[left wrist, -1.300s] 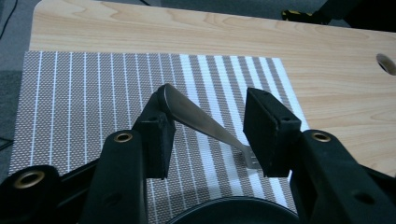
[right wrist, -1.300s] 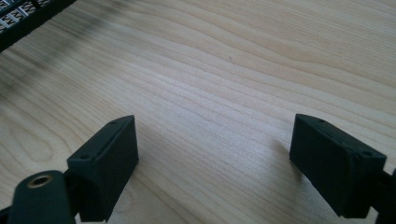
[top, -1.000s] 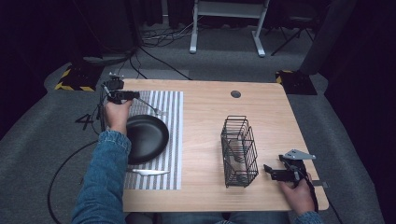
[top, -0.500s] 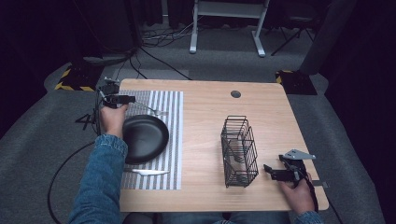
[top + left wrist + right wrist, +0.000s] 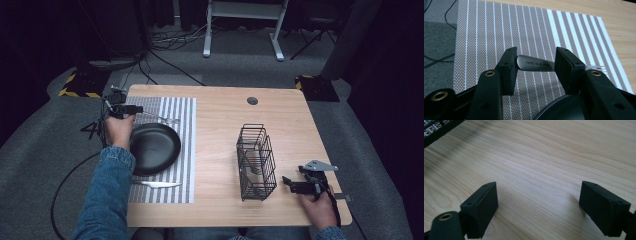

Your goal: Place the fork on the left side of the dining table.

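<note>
Left gripper view: left claw [image 5: 535, 66] closed on fork [image 5: 536, 64] handle above striped mat [image 5: 499, 30] near worktop's far-left corner, liable to pivot or slip from narrow end grip; right claw [image 5: 546, 202] wide open, empty.

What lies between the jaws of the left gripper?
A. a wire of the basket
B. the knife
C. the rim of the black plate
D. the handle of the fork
D: in the left gripper view the fork handle sits between the left gripper jaws, its tines on the striped placemat.
</note>
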Demonstrator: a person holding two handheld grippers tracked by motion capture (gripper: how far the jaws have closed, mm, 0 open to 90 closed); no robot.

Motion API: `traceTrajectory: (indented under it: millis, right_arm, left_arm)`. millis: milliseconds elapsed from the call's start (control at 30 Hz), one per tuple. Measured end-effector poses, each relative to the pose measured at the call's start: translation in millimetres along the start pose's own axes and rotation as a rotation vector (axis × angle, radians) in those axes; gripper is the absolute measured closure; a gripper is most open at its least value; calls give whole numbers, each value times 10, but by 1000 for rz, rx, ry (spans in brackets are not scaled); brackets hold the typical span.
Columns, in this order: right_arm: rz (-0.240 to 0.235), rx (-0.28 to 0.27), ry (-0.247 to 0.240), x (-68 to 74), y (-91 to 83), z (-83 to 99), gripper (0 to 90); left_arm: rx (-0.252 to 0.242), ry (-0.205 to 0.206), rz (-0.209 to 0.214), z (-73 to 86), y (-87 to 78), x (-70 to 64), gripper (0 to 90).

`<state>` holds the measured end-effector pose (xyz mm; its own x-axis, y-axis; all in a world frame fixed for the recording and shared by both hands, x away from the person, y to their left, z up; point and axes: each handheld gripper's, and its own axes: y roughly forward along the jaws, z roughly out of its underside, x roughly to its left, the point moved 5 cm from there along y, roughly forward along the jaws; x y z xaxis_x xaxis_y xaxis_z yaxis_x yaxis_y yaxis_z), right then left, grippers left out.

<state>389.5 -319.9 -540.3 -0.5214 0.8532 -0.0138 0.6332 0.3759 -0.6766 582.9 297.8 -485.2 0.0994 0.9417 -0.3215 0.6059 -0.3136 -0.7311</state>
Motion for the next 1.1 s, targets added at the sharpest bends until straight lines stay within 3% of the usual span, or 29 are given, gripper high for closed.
traceTrajectory:
  millis: [567,733,1033,1100]
  right_arm:
    - [1,0,-1,0,0,0,154]
    - [1,0,0,1,0,0,154]
    - [1,-1,-1,0,0,0,154]
    - [1,-1,-1,0,0,0,154]
  left_arm:
    - [22,-23,-41,91,23,118,513]
    - [-10,-32,-52,67,-28,148,501]
    - [-38,0,-40,49,-140,55,497]
    - [-55,16,-31,50,-232,1,497]
